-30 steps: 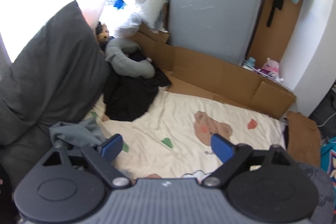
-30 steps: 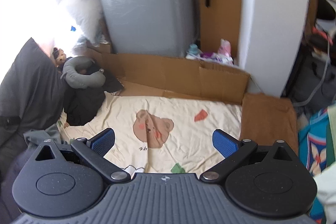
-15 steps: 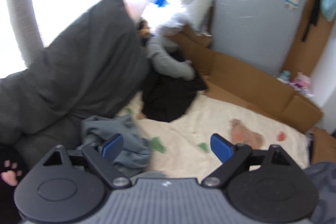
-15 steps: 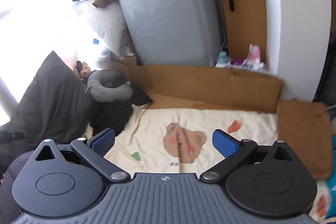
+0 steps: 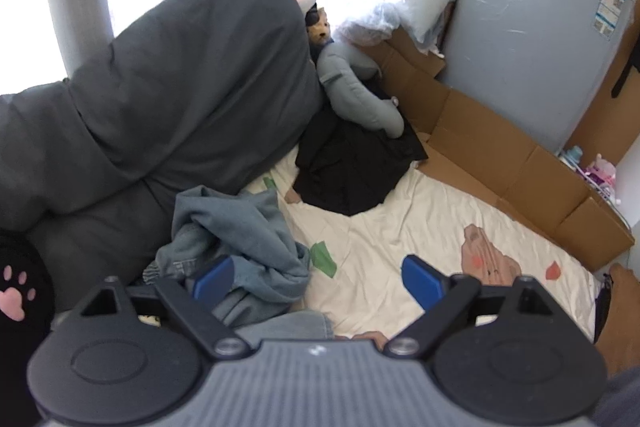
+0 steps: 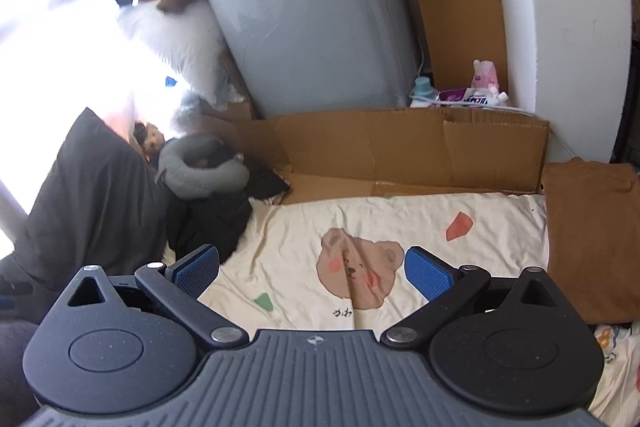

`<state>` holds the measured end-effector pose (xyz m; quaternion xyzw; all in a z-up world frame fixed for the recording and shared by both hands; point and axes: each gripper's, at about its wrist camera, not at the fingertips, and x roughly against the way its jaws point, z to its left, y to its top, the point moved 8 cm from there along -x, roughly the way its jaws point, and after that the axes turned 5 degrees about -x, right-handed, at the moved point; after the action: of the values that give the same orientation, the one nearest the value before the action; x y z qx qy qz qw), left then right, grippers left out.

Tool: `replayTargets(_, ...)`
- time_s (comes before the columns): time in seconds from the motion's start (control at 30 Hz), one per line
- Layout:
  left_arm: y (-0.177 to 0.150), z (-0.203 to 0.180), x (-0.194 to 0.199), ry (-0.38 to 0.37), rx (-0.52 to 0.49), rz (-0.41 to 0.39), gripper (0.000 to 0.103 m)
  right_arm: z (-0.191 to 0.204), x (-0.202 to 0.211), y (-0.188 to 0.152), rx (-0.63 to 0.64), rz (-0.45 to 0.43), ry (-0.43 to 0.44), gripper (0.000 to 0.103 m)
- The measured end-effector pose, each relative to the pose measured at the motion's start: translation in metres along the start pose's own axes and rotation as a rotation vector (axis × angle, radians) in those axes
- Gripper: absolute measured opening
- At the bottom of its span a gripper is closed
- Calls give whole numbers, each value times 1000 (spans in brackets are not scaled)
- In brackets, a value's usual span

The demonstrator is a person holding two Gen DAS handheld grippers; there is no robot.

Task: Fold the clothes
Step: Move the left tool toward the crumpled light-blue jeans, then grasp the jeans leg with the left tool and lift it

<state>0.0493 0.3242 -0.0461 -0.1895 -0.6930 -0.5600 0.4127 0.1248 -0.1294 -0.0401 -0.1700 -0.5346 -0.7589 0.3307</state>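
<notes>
While both claws hang spread and empty, the crumpled grey-blue garment [image 5: 244, 247] lies heaped on the bed sheet [image 5: 400, 227] against the dark pillow [image 5: 180, 75], just ahead-left of the left claw [image 5: 316, 277], nearer than the right claw [image 6: 312, 273].

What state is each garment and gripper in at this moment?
Left gripper: open, empty.
Right gripper: open, empty.
Grey-blue garment: crumpled, unfolded.
Black garment: heaped, unfolded.
Brown garment: lying flat at sheet edge.
Bear-print sheet: spread, wrinkled.
</notes>
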Motion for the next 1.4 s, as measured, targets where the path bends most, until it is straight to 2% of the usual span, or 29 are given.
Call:
replayTargets(0.3, -22, 18, -45, 9, -15, 48, 92, 3, -35, -12, 2, -27, 63, 102)
replayTargets(0.43, -31, 30, -65, 4, 12, 59, 92, 3, -51, -25, 14, -13, 68, 102)
replayTargets(0.63, -43, 49, -86, 9, 19, 80, 91, 5, -78, -50, 30, 36, 73, 101)
replayTargets(0.77, -52, 64, -99, 33, 21, 87, 90, 8, -97, -67, 29, 68, 118, 101)
replayTargets(1.0, -82, 89, -136, 50, 65, 144, 88, 7, -141, -102, 70, 163, 102, 100)
replayTargets(1.33, -127, 116, -177, 110, 89, 233, 88, -2, -164, -136, 59, 242, 78, 100)
replayTargets(1.4, -134, 120, -182, 101, 93, 252, 88, -1, -168, -143, 62, 257, 79, 100)
